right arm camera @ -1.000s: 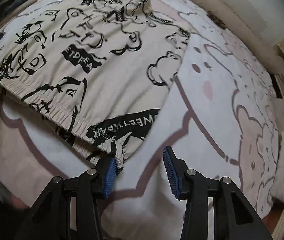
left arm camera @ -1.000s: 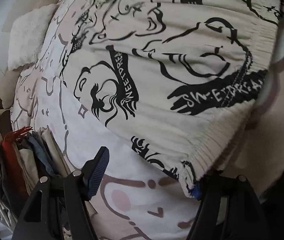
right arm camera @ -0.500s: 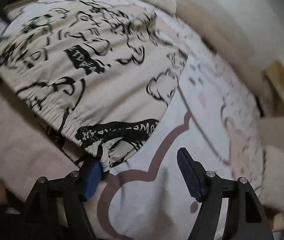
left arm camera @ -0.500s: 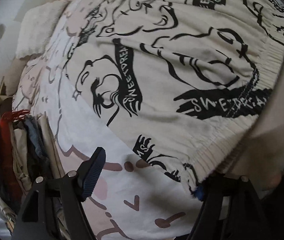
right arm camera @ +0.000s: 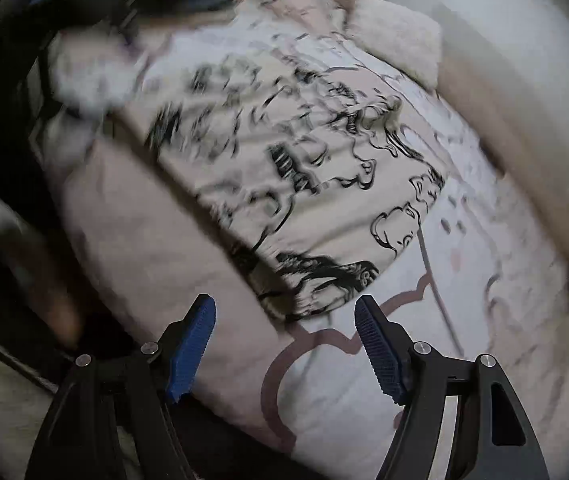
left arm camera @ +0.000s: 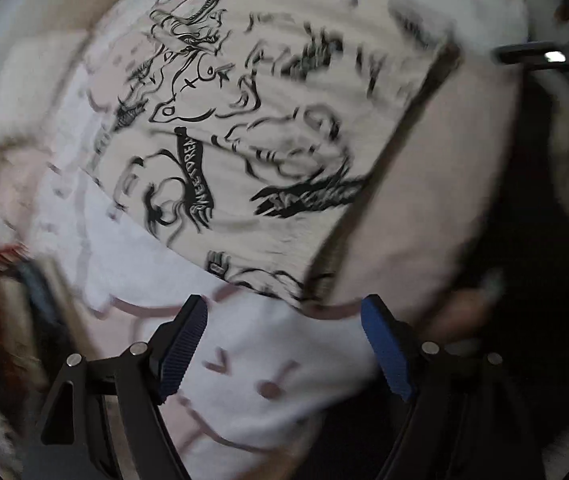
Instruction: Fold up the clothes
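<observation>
cloth, cream with black ink-style drawings and lettering: printed shorts lie spread flat on a bed cover patterned with pink outlines. both views are blurred. the left gripper hangs just short of the garment's near corner, jaws wide apart and holding nothing. the right gripper hangs near the opposite corner, jaws likewise spread and empty. the fabric looks light, soft and limp, likely to sag and wrinkle when lifted, not slippery or fragile. the thick gathered waistband along the near edge seems the firmest place to pinch, at its two corners. a stack of clothes sits at the far left.
</observation>
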A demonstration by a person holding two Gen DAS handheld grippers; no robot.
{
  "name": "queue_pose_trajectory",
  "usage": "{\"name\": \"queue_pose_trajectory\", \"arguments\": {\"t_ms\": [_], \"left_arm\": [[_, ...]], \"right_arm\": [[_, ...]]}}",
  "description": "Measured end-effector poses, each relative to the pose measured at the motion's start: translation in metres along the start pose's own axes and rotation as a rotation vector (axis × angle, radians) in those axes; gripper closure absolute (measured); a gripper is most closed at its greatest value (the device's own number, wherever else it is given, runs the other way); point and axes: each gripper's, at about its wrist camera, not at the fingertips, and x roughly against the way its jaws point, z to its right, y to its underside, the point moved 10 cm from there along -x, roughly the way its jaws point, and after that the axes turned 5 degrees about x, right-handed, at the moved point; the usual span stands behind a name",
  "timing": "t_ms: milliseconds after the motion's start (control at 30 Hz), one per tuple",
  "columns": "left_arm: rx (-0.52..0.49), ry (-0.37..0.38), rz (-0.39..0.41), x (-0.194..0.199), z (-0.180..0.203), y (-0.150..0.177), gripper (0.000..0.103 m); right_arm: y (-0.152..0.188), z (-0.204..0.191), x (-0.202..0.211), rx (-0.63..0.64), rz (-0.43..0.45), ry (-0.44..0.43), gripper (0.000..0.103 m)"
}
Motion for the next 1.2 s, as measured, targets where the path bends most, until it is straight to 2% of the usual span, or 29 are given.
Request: {"name": "queue_pose_trajectory", "arguments": {"t_ms": [67, 167, 233, 333, 400, 467, 500, 567, 700, 800, 867, 933, 967, 1067, 1200], "left_arm": [[0.114, 0.032, 0.037, 0.02, -0.032, -0.016, 0.024], [0.292, -0.049, 0.129, 0.033, -0.108, -0.048, 0.024], [0.425, -0.08, 0.191, 0.029, -0.162, -0.069, 0.024], [0.621, -0.038, 0.249, 0.004, -0.22, -0.096, 0.024], [0.689, -0.02, 0.265, -0.019, -0.241, -0.111, 0.024], [0.735, -0.003, 0.273, -0.04, -0.256, -0.125, 0.028], [0.763, 0.017, 0.273, -0.055, -0.262, -0.132, 0.031], [0.814, 0.077, 0.241, -0.084, -0.266, -0.141, 0.033], [0.863, 0.151, 0.166, -0.132, -0.262, -0.152, 0.033], [0.818, 0.127, 0.15, -0.145, -0.253, -0.162, 0.033], [0.794, 0.11, 0.166, -0.143, -0.252, -0.168, 0.054], [0.81, 0.128, 0.189, -0.138, -0.254, -0.169, 0.095], [0.833, 0.135, 0.206, -0.134, -0.257, -0.167, 0.095], [0.944, 0.088, 0.271, -0.116, -0.271, -0.145, 0.095], [1.105, -0.017, 0.347, -0.091, -0.292, -0.095, 0.095]], "right_arm": [[-0.01, 0.04, 0.013, -0.171, 0.035, -0.047, 0.031], [-0.026, 0.107, 0.011, -0.432, 0.091, -0.069, 0.031], [-0.04, 0.148, 0.0, -0.563, 0.124, -0.078, 0.031], [-0.059, 0.201, -0.032, -0.695, 0.148, -0.093, 0.031], [-0.068, 0.226, -0.055, -0.761, 0.151, -0.113, 0.031], [-0.071, 0.24, -0.079, -0.831, 0.144, -0.153, 0.036], [-0.072, 0.246, -0.091, -0.866, 0.14, -0.174, 0.041], [-0.074, 0.259, -0.114, -0.937, 0.132, -0.217, 0.042], [-0.075, 0.265, -0.154, -0.977, 0.08, -0.251, 0.042], [-0.076, 0.261, -0.176, -0.97, 0.037, -0.262, 0.042], [-0.078, 0.258, -0.188, -0.959, 0.019, -0.276, 0.042], [-0.082, 0.254, -0.197, -0.951, 0.01, -0.289, 0.042], [-0.083, 0.252, -0.2, -0.951, 0.009, -0.295, 0.042], [-0.085, 0.247, -0.205, -0.949, 0.01, -0.307, 0.042], [-0.083, 0.245, -0.205, -0.943, 0.023, -0.312, 0.042]]}}
